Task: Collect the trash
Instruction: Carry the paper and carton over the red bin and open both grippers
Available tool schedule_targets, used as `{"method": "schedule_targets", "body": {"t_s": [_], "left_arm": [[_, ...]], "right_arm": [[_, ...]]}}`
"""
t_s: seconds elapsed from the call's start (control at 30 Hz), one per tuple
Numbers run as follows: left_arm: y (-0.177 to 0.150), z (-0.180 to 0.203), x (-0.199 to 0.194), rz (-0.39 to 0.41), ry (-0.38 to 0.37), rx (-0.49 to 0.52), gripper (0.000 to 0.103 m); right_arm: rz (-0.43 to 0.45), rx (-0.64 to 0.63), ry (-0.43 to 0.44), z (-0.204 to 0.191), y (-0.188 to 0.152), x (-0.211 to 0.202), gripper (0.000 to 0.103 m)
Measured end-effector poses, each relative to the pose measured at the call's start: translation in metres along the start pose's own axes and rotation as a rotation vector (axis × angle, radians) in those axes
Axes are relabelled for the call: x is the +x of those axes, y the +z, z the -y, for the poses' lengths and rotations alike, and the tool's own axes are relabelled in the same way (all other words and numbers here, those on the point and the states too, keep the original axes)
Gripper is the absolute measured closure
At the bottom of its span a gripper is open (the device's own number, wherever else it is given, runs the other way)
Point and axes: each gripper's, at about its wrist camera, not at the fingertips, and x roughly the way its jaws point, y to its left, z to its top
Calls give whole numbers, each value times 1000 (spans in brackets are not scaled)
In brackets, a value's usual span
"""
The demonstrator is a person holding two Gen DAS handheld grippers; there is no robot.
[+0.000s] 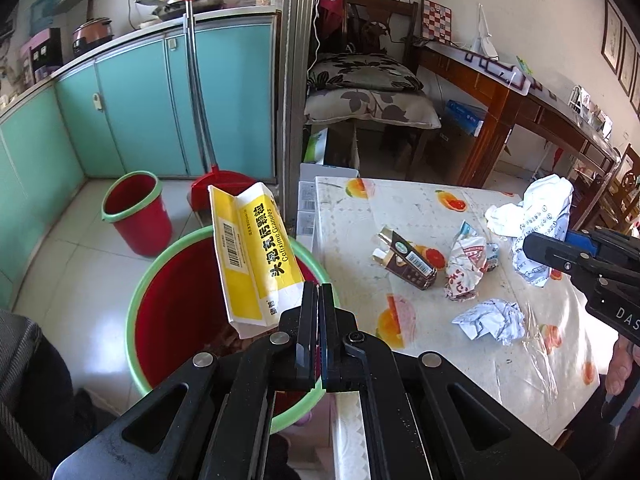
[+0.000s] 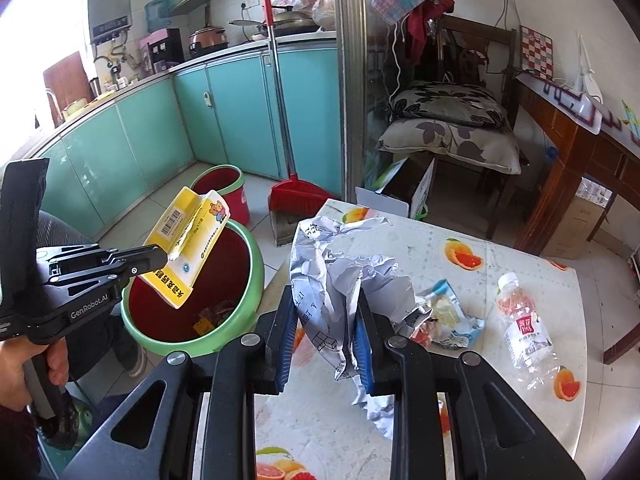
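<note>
Left fingers (image 1: pixel 304 320) are pinched tight on one edge of the yellow medicine box (image 1: pixel 256 252), no gap showing between the jaws. The left gripper (image 2: pixel 170 257) holds it by a thin flap only, so the box hangs tilted out ahead of the tips. Directly below and just beyond the tips is the green-rimmed red bin (image 2: pixel 244 280); the right wrist view puts the box over the bin's mouth, near its closer rim.

My read of the step: drop the box. To do it well I'd nudge forward so the box sits over the middle of the opening, then open the jaws fully in one go. It's a light flattened carton and may flutter or stick to a pad, so release low, no flick.

Right fingers (image 2: pixel 362 340) are clamped on a crumpled white paper wad (image 2: pixel 344 280), jaws narrowed around it with the paper bulging above and below the pads. The right gripper (image 1: pixel 560 258) hangs over the table (image 2: pixel 500 264), well to the right of the bin. That load goes in after; keep it clear of the left gripper when swinging over.

Still on the table ahead of the right tips: a torn snack wrapper (image 2: pixel 448 316) just beside the wad and a plastic bottle (image 2: pixel 524 328) farther right. Left view also shows a brown carton (image 1: pixel 408 258) and a smaller paper ball (image 1: pixel 492 320).

Second, smaller red bucket (image 1: pixel 136 212) stands on the floor beyond; ignoring it.
</note>
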Motion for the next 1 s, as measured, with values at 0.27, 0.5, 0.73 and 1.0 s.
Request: {"method": "schedule_targets", "body": {"t_s": [0.27, 0.5, 0.73, 1.0], "left_arm": [[-7, -33, 14, -34, 25, -22, 103], [-14, -62, 37, -77, 37, -53, 103], [-18, -77, 60, -109, 31, -73, 103], [-22, -80, 79, -139, 8, -81, 103]], "right_arm": [[-25, -36, 50, -41, 9, 34, 79], [-50, -47, 122, -72, 14, 74, 79], [-97, -51, 156, -91, 14, 114, 79], [-118, -70, 171, -97, 16, 140, 79]]}}
